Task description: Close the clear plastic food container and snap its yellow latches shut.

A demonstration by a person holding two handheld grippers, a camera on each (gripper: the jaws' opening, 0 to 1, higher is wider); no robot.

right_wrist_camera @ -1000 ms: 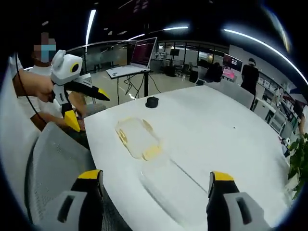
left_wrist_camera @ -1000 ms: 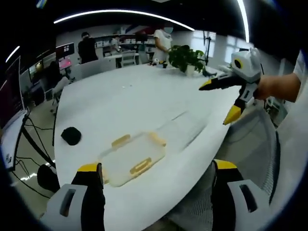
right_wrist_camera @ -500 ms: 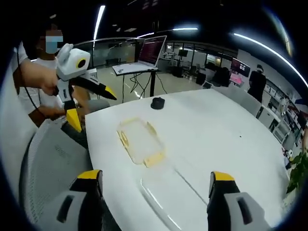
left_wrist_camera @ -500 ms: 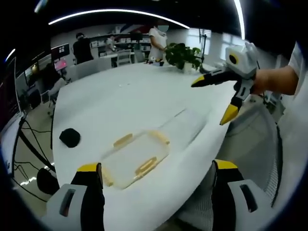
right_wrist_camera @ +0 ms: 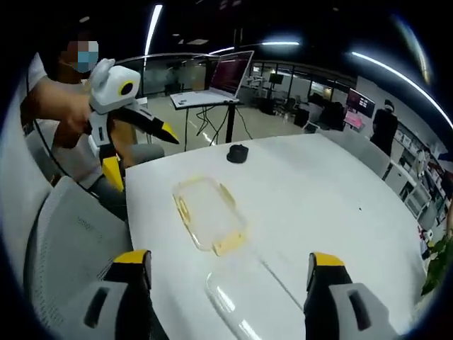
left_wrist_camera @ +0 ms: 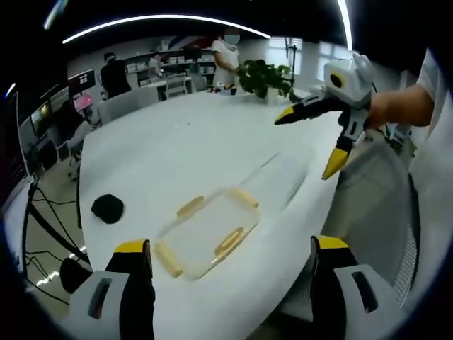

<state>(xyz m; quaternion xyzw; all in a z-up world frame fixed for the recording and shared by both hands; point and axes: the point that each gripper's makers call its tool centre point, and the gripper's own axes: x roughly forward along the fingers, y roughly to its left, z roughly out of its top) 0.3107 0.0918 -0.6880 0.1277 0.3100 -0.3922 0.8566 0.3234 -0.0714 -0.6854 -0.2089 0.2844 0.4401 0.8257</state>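
Hands are carrying both tools above the white table (left_wrist_camera: 212, 142), so we are judging that the approach is the step in hand. We are seeing the clear plastic food container base with yellow latches (left_wrist_camera: 209, 232) lying near the table's near edge, and its clear flat lid (right_wrist_camera: 258, 297) lying just beside it, apart. The left gripper (left_wrist_camera: 226, 283) is standing wide and empty; the right gripper (right_wrist_camera: 226, 283) is likewise wide and empty. We are advising taking the lid first, setting it square on the base, then pressing each latch down in turn. A small black round object (left_wrist_camera: 107, 207) is resting to the left. A green potted plant (left_wrist_camera: 263, 76) is standing at the far end, near people.
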